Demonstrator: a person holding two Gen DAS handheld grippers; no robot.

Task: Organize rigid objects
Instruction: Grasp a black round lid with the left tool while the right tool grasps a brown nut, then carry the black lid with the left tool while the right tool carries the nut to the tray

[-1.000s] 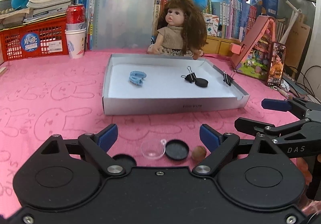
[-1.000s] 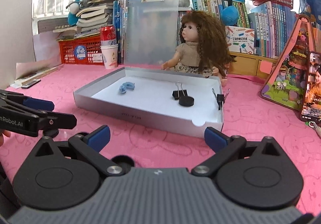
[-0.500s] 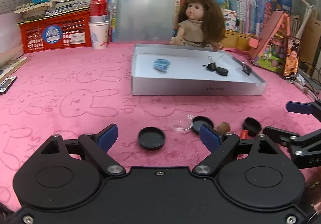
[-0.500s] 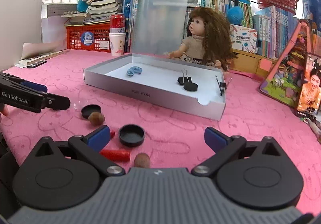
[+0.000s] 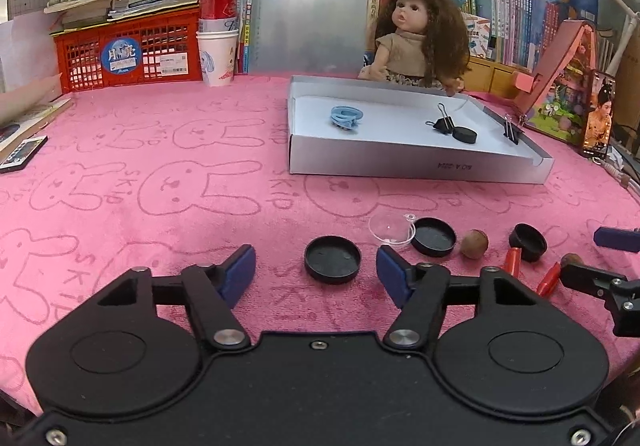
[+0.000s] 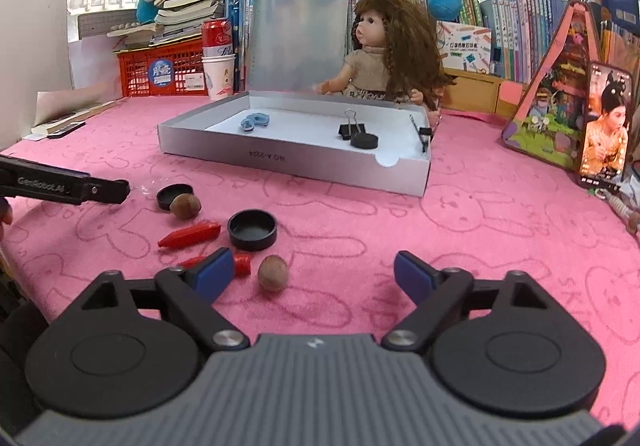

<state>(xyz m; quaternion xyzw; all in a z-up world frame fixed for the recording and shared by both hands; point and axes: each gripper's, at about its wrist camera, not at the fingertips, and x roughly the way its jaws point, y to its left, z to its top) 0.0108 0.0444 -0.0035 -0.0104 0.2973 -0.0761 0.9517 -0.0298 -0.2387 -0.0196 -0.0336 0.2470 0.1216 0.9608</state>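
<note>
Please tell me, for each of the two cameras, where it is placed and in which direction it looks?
Left wrist: sits on the left gripper, looks forward and slightly down at a black cap between its open fingers; the right gripper's tips enter at right.
Right wrist: sits on the right gripper, faces a nut; the left gripper shows at left.
Both share the silver tray and the doll.

1. The right gripper point(image 5: 614, 258) is cut off by the left wrist view's right edge — only two finger ends show.
2. A red crayon point(image 6: 243, 264) is partly hidden behind the right gripper's blue pad.
3. The tray point(image 6: 280, 158) lettering is too small to read.
</note>
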